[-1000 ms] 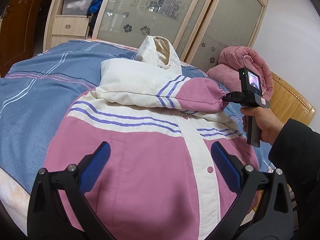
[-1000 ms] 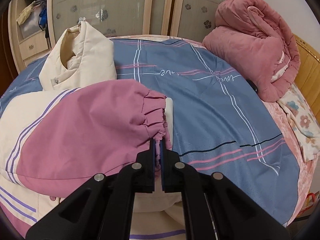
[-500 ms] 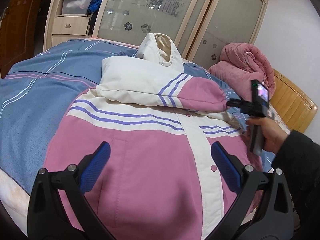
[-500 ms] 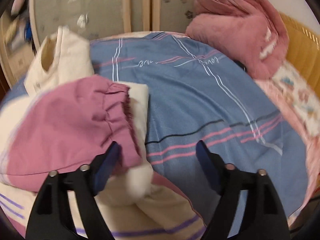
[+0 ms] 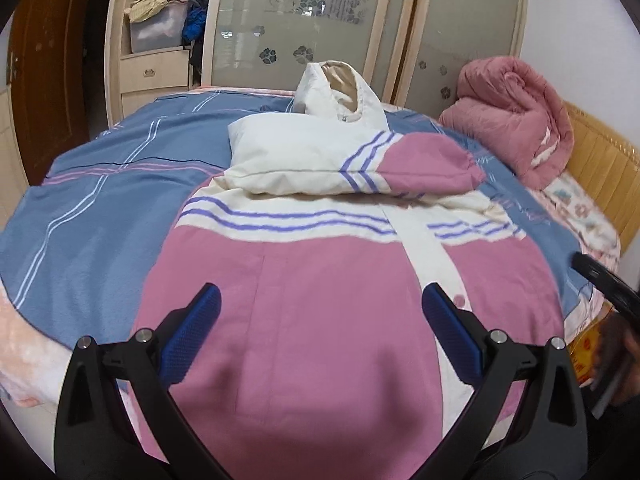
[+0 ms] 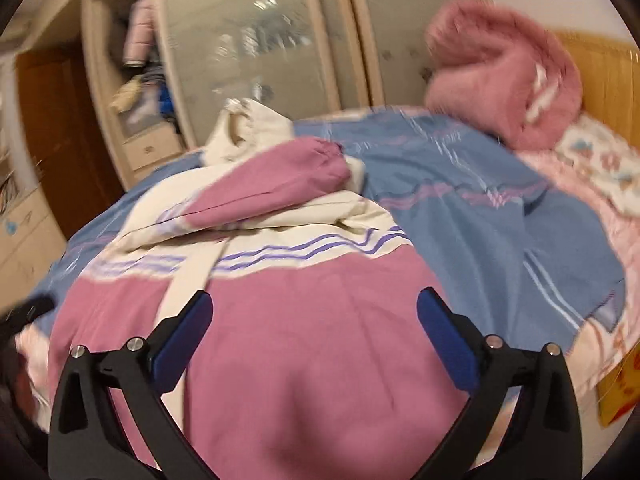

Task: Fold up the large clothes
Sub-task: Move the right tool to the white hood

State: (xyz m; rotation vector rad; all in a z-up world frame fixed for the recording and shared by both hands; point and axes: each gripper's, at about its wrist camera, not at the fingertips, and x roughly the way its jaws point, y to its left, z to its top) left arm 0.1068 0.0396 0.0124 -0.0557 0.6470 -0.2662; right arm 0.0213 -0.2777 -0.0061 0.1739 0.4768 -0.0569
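A pink and cream padded jacket (image 5: pixel 304 280) with purple stripes lies front-up on the bed, collar at the far end. One sleeve (image 5: pixel 352 164) is folded across its chest, pink cuff to the right. My left gripper (image 5: pixel 320 324) is open and empty above the jacket's lower part. My right gripper (image 6: pixel 312 332) is open and empty above the jacket's (image 6: pixel 320 320) lower right part; this view is blurred. The folded sleeve (image 6: pixel 276 188) shows there too. The right gripper's edge (image 5: pixel 608 284) shows at the right of the left wrist view.
The bed has a blue striped cover (image 5: pixel 100 204). A rolled pink quilt (image 5: pixel 516 120) lies at the far right by a wooden headboard (image 5: pixel 600 160). A wardrobe with frosted sliding doors (image 5: pixel 304 24) and open shelves stands behind the bed.
My right gripper opened, let go of the pink sleeve cuff, and pulled back toward the jacket's hem. The sleeve stays folded across the chest. The left gripper barely moved.
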